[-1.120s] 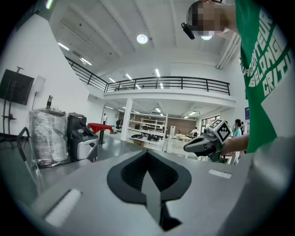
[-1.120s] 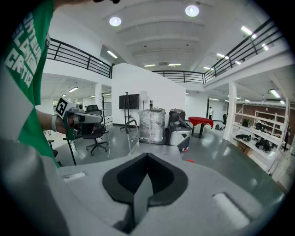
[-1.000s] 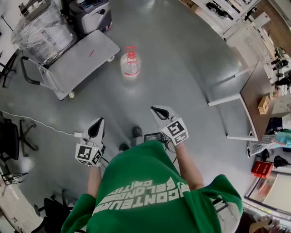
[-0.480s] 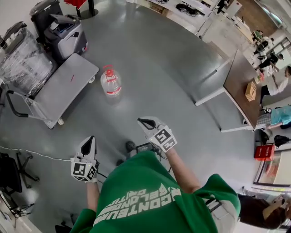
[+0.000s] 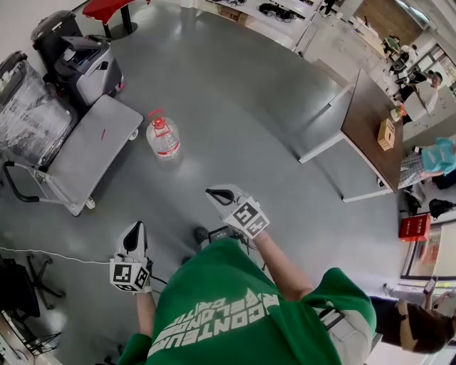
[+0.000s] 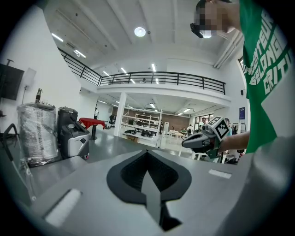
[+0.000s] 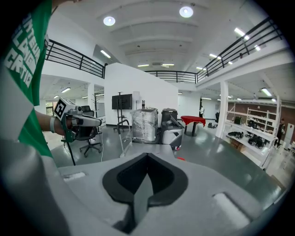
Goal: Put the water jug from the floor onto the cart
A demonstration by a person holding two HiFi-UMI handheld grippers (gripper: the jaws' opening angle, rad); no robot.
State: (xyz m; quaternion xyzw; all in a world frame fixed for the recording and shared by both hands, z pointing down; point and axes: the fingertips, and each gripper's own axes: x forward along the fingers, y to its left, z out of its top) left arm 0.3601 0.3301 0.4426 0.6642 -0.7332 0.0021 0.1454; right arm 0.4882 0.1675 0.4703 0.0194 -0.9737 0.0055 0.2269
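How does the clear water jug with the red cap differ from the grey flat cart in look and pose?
The clear plastic water jug is see-through with a red cap; the grey flat cart is opaque. The jug stands tall and narrow; the cart lies low and wide. Both rest on the grey floor, side by side but apart.

Bright, even overhead light from round ceiling lamps (image 7: 186, 11); soft sheen on grey floor (image 5: 235, 100). Strong fisheye bending at edges, black vignette in both gripper views. Focus sharp.
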